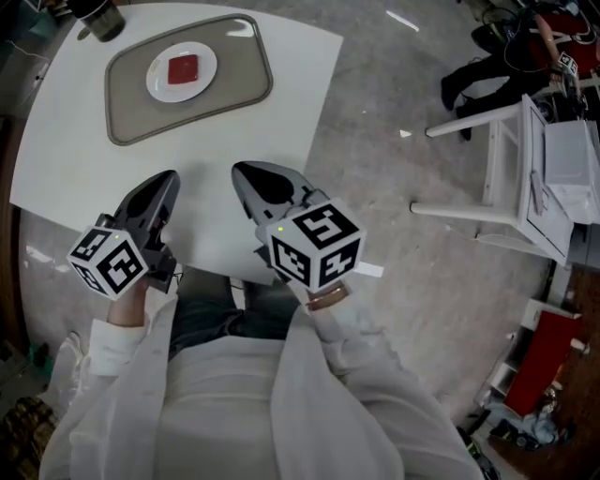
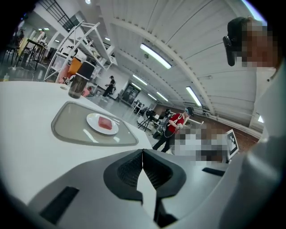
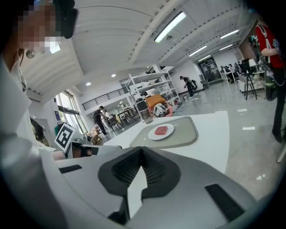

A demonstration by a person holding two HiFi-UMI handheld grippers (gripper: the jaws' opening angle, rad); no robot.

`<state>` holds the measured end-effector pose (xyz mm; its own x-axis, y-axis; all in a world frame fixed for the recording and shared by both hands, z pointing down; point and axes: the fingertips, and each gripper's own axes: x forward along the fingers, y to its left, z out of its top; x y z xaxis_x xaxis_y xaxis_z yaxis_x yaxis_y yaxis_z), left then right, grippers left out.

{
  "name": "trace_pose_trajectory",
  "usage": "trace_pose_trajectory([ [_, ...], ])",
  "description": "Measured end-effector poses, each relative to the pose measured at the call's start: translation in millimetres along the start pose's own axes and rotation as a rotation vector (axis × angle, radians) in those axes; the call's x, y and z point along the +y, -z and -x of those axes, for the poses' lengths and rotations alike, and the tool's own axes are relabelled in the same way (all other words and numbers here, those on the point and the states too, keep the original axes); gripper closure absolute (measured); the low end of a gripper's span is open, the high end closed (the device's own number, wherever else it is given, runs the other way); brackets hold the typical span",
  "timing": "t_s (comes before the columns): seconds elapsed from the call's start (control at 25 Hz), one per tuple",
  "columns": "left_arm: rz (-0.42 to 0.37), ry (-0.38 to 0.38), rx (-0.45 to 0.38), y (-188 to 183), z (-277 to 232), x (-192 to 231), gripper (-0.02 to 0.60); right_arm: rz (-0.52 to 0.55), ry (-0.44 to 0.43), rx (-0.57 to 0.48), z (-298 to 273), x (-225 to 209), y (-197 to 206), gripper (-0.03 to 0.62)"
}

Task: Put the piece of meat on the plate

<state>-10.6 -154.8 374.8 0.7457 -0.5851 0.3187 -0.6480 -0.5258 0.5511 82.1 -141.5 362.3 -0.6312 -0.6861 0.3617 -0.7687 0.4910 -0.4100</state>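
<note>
Nearest the person, the left gripper [image 1: 167,180] and the right gripper [image 1: 246,174] are hovering side by side over the near edge of the worktop [image 1: 84,159], close to the body. Each gripper view is showing its jaws clenched pad to pad, with nothing between them.

The meat [image 1: 184,68] is lying in the middle of the plate [image 1: 159,86], at about 11 o'clock from the grippers and well apart from them. Judging by that, the task is looking finished, and the step in hand is simply holding clear. Doing it well is likely meaning keeping both grippers back at the near edge, off the tray [image 1: 239,75] and away from the plate's rim, so the meat is not getting nudged. Were another reach needed, the jaws would be needing to part first and travel toward 11 o'clock.

The plate is sitting inside the tray, which is taking up the far part of the worktop. A dark tumbler [image 1: 98,17] is standing just past the tray's far-left corner, at 11 o'clock of it. Nothing is lying between the grippers and the tray.

Off the worktop at 3 o'clock, a white rack [image 1: 511,178] is standing on the floor [image 1: 394,187], well apart from any reach.
</note>
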Motion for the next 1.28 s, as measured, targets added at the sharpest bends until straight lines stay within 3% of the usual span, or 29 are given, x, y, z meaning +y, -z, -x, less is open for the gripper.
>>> trace_pose_trajectory([
  [0.48, 0.037, -0.002, -0.016, 28, 48, -39, 0.572, -0.031, -0.042, 0.020, 43, 30, 33, 0.579],
  [1.28, -0.046, 0.112, 0.062, 45, 90, -82, 0.571, -0.040, -0.032, 0.028, 48, 99, 47, 0.579],
])
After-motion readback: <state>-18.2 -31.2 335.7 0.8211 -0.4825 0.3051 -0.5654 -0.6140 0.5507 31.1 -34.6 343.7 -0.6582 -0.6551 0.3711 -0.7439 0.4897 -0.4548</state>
